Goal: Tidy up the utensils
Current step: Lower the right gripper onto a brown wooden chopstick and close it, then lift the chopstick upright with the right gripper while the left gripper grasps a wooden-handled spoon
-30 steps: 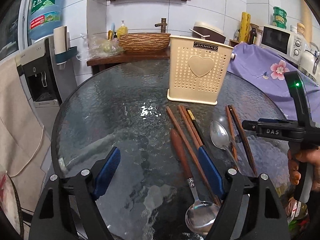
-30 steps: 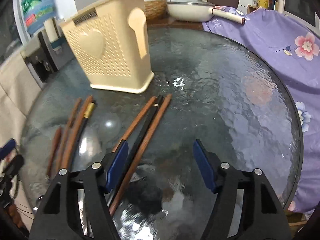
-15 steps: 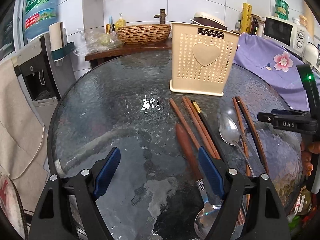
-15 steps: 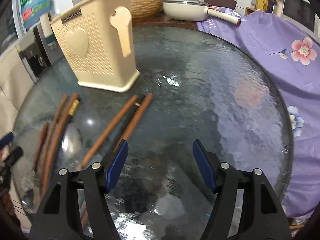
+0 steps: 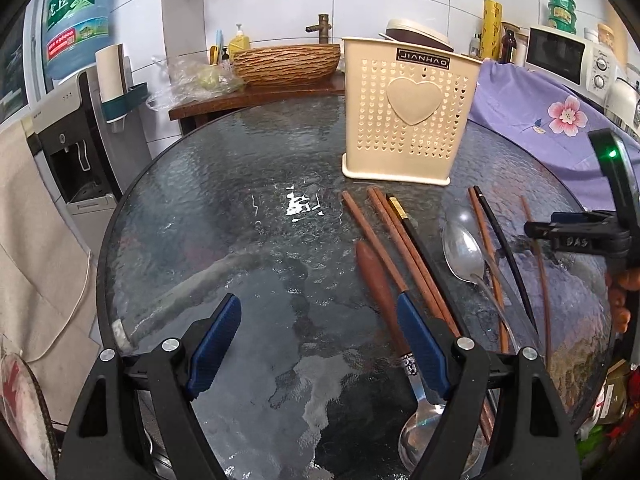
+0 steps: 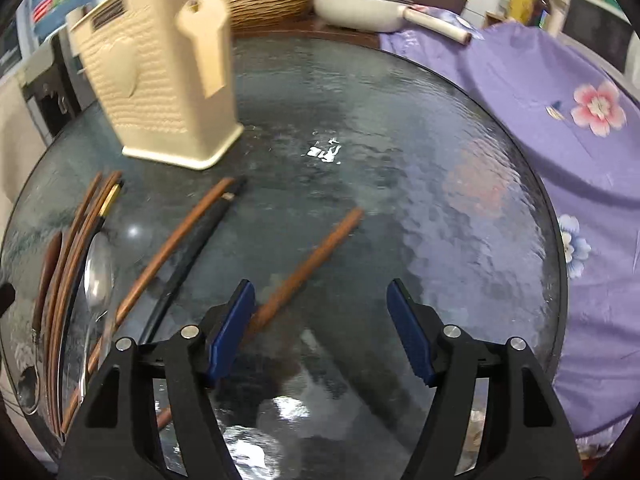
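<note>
Chopstick [image 6: 308,264]: loose on counter [image 6: 440,200], near holder [image 6: 160,80]
Right hand-held gripper [image 6: 320,328]: released, empty
Risk: pad nudge rolls chopstick away

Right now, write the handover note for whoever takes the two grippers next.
Left gripper: open, empty, held over the glass table, its right finger over the wooden-handled spoon.
Right gripper: open, empty; one brown chopstick runs between the fingers, against the left finger, not clamped.
Things: cream utensil holder upright at the table's far side. All utensils lie flat on the glass: the wooden-handled spoon, three chopsticks beside it, the all-metal spoon, a brown and black pair, and the lone brown chopstick.
Done: nothing seen in the holder.
Left: pick up every chopstick and spoon and stand them in the holder.
</note>
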